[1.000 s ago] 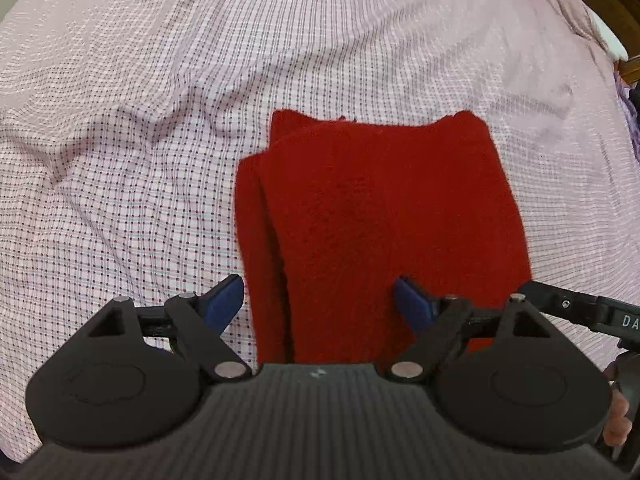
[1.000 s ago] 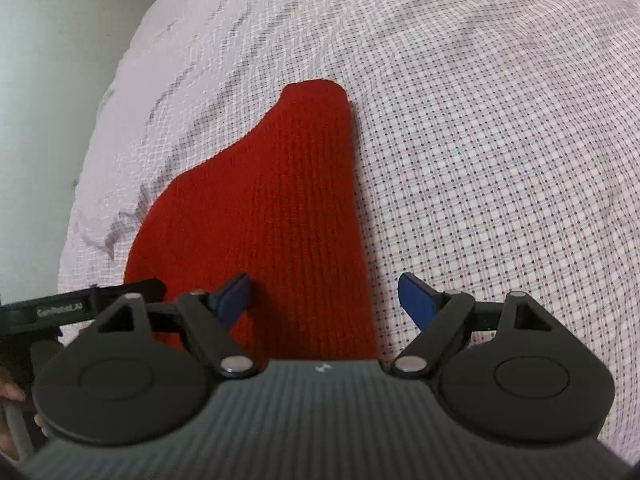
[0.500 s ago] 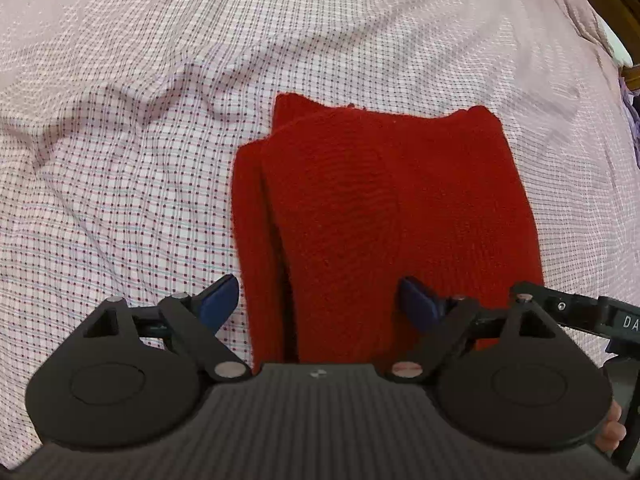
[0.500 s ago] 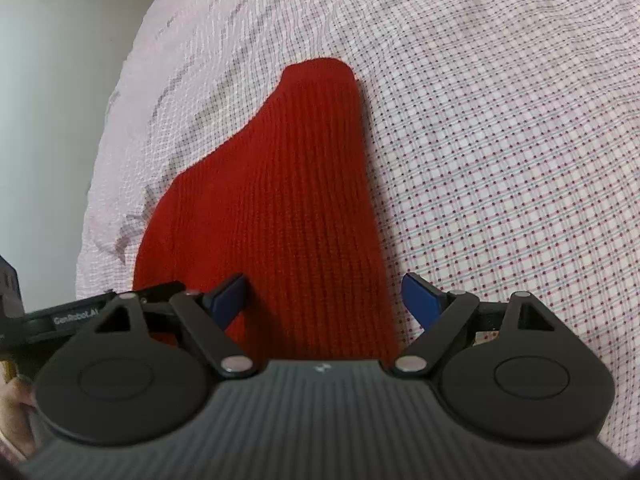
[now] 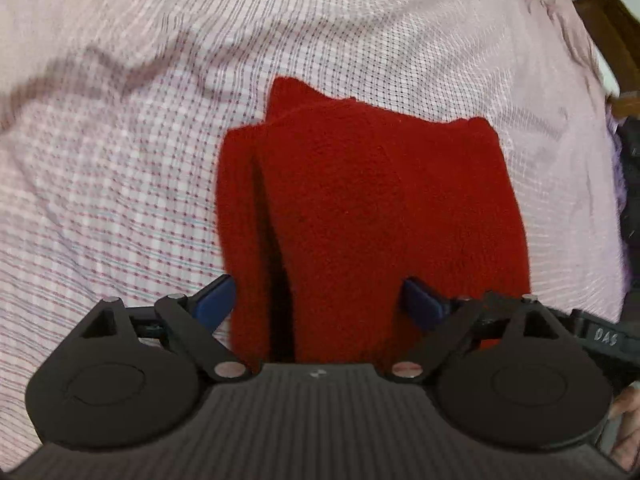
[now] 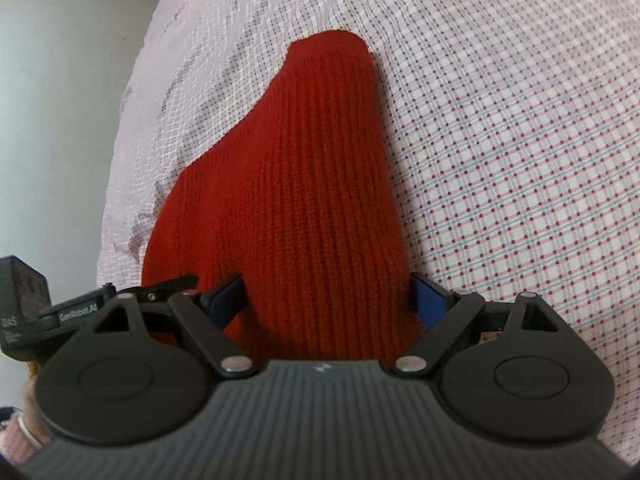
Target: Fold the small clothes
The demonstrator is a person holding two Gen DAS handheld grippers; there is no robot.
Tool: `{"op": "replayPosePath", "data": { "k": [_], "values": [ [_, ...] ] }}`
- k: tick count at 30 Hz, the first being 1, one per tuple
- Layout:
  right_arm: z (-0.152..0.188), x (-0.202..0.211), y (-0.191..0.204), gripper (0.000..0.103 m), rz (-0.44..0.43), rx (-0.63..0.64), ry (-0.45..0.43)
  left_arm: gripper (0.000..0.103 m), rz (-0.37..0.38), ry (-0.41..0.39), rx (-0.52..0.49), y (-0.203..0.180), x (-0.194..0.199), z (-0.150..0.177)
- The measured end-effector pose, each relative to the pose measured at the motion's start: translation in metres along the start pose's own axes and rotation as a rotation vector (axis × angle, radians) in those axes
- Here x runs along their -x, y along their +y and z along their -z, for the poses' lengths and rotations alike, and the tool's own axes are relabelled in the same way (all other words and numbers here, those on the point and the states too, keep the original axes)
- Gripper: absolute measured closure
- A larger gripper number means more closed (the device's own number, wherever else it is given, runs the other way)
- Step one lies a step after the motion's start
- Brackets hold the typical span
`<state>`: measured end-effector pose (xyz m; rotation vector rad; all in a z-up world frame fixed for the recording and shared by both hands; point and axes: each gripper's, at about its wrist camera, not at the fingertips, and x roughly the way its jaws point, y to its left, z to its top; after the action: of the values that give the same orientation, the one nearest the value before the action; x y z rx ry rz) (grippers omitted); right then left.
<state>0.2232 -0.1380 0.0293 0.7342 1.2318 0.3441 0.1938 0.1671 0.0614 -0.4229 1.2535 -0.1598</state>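
A folded red knit garment (image 5: pixel 372 216) lies flat on the checked bedsheet (image 5: pixel 120 184); a second layer peeks out along its left side. My left gripper (image 5: pixel 318 302) hovers over its near left corner. Its jaws are opening, one blue pad (image 5: pixel 216 300) at the left edge and the other over the cloth, and neither presses. In the right wrist view the same garment (image 6: pixel 304 200) runs away from me. My right gripper (image 6: pixel 328 300) straddles its near right corner with opening jaws, the cloth between the pads and not pinched.
The sheet (image 6: pixel 520 160) is wrinkled to the left of the garment. A dark wooden headboard (image 5: pixel 616 40) and a purple cloth (image 5: pixel 620 184) sit at the far right. A pale wall (image 6: pixel 60 80) borders the bed's edge. A hand (image 5: pixel 624 408) holds the other gripper.
Both grippers have sunk closer to the garment's near edge, which now fills more of each view. Their jaws have spread a little wider. The garment has not moved.
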Motion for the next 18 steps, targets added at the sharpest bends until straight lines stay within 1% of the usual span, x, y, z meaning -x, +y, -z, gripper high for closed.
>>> {"op": "replayPosePath", "data": {
  "k": [3,7,8,9,10,12,14,18],
  "values": [
    [-0.001,-0.011,-0.003,0.009,-0.024,-0.044,0.012,0.005,0.045,0.022,0.070,0.011,-0.008,0.000],
    [-0.002,-0.020,-0.003,0.007,-0.047,-0.058,0.016,0.005,0.100,0.036,0.133,0.021,-0.012,0.004],
    [-0.002,-0.022,-0.003,0.007,-0.055,-0.057,0.018,0.007,0.115,0.035,0.137,0.022,-0.012,0.005],
    [-0.002,-0.023,-0.003,0.010,-0.064,-0.059,0.023,0.009,0.136,0.036,0.136,0.023,-0.012,0.006],
    [-0.003,-0.022,-0.004,0.013,-0.078,-0.062,0.028,0.014,0.171,0.044,0.139,0.025,-0.011,0.008],
    [-0.003,-0.015,-0.003,0.026,-0.103,-0.046,0.026,0.018,0.237,0.060,0.171,0.031,-0.010,0.009],
    [-0.004,-0.001,0.000,0.033,-0.139,-0.014,0.022,0.022,0.274,0.063,0.185,0.036,-0.008,0.012],
    [-0.003,0.017,0.016,0.038,-0.181,0.050,0.016,0.023,0.311,0.057,0.183,0.036,0.006,0.019]
  ]
}}
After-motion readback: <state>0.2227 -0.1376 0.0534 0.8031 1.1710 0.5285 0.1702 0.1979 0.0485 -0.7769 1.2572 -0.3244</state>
